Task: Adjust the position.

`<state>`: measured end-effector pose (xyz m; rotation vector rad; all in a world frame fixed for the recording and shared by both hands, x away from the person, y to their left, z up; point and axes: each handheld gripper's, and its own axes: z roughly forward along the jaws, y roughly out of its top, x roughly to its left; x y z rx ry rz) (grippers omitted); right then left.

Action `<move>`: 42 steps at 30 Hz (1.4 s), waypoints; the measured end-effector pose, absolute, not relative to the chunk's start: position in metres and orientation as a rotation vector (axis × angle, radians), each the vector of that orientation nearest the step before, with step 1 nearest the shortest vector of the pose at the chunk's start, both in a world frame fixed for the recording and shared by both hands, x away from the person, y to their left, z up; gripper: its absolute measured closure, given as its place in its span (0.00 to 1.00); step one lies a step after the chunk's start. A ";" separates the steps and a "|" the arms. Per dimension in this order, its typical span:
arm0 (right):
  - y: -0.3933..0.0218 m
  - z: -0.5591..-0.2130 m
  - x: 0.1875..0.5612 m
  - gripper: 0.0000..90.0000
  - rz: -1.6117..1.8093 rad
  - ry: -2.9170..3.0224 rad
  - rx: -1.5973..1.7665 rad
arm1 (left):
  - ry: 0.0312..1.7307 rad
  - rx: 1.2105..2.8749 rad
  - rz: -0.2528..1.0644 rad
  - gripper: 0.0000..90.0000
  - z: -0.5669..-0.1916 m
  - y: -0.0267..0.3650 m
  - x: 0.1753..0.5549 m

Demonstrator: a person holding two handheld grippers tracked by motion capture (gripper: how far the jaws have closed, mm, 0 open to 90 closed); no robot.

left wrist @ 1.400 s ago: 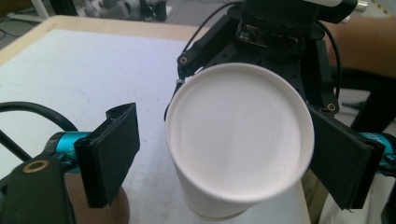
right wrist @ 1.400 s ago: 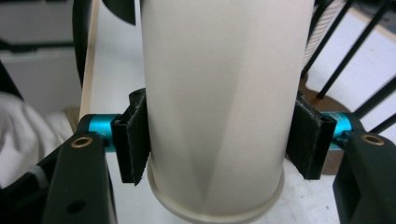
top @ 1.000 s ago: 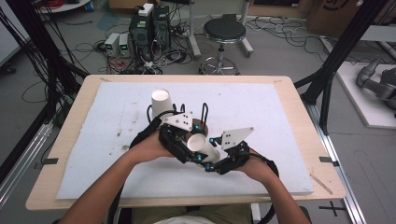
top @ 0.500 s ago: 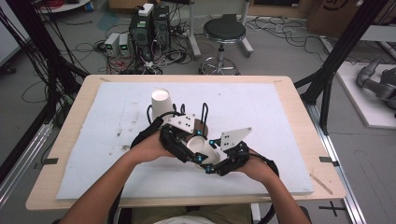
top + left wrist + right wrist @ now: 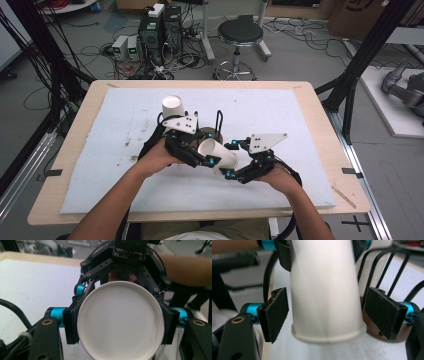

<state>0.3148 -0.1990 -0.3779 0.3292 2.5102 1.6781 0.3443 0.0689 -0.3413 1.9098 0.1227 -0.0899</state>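
Standing 2nd cup (image 5: 172, 106) behind tools; wire rack (image 5: 218, 122) beside.

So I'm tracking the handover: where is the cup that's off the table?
In the high view the cup hangs above the mat's middle, clamped in the left gripper, its rim end between the right gripper's open jaws.

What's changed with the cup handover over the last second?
The left gripper has just closed on the held paper cup, and the right gripper has just been opening off it, pads clear. The hands and the second cup on the table stayed put.
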 end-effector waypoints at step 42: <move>-0.197 -0.377 0.314 0.33 1.684 2.557 0.239 | 0.156 1.905 -0.033 0.19 -0.346 0.083 0.330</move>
